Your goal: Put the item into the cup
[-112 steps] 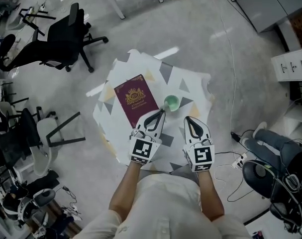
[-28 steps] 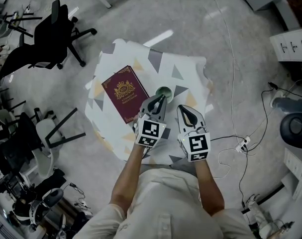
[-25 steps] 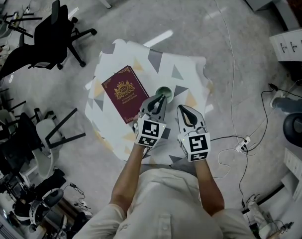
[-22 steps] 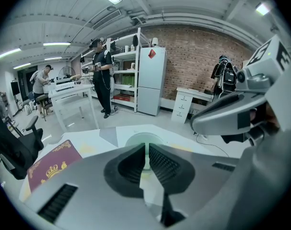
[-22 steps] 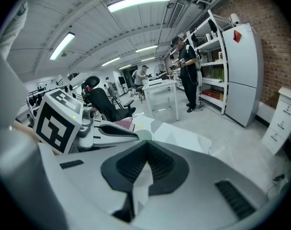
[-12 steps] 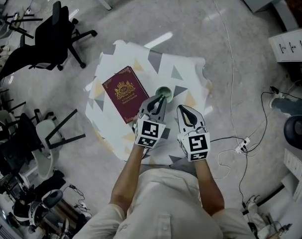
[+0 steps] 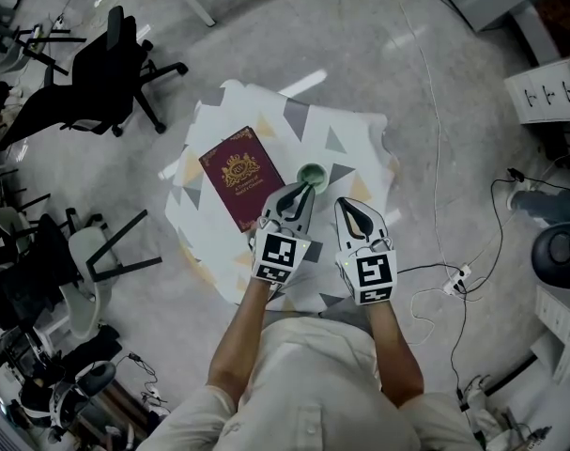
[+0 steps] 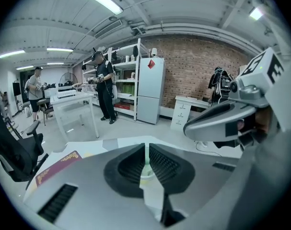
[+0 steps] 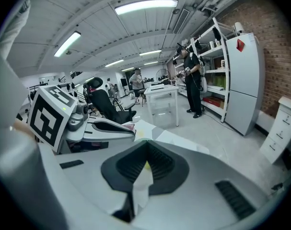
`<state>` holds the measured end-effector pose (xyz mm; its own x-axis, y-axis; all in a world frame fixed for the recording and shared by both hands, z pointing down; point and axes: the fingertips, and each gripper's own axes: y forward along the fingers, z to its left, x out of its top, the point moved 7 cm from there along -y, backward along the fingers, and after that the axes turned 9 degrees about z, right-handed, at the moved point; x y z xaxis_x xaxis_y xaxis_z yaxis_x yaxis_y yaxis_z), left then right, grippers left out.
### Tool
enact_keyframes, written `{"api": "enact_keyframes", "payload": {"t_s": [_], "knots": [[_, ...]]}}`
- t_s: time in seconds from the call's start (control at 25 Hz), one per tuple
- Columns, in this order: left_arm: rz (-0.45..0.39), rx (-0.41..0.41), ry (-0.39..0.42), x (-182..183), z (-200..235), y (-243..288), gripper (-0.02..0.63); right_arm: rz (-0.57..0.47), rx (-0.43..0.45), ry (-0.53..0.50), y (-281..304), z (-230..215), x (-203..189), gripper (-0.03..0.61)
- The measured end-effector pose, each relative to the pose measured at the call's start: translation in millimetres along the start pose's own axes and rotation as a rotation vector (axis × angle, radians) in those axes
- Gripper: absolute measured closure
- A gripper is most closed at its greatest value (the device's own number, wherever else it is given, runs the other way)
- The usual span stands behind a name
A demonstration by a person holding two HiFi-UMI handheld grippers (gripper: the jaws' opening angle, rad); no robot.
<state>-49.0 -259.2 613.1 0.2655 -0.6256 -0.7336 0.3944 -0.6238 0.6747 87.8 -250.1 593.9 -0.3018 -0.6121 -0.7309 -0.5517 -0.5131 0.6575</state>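
Note:
A pale green cup (image 7: 310, 174) stands near the middle of the small table (image 7: 355, 130), which has a cloth of grey and yellow triangles. A maroon booklet (image 7: 241, 177) with a gold crest lies flat to the cup's left. My left gripper (image 7: 303, 194) is shut, its tips just short of the cup's near rim. In the left gripper view the cup (image 8: 146, 172) shows through the thin slit of my left gripper (image 8: 146, 147). My right gripper (image 7: 350, 207) is shut and empty, right of the cup. I cannot tell what the cup holds.
Black office chairs (image 7: 106, 73) stand left of the table. A white drawer unit (image 7: 547, 97) and floor cables (image 7: 454, 275) are to the right. Beyond the table there are a white table (image 9: 163, 97), shelves, a fridge (image 8: 151, 90) and standing people (image 8: 105, 87).
Both grippers stay shut and keep their places by the cup. Only the head view has shifted a little over the table.

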Motion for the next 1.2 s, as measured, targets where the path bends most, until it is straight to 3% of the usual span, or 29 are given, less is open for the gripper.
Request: {"api": "enact_keyframes", "payload": {"t_s": [1.2], "knots": [[-0.281,-0.073,0.060,30.3,-15.9,-136.1,0.575,-0.169,-0.106,-0.055,-88.9,61.0,31.0,0.572]]}}
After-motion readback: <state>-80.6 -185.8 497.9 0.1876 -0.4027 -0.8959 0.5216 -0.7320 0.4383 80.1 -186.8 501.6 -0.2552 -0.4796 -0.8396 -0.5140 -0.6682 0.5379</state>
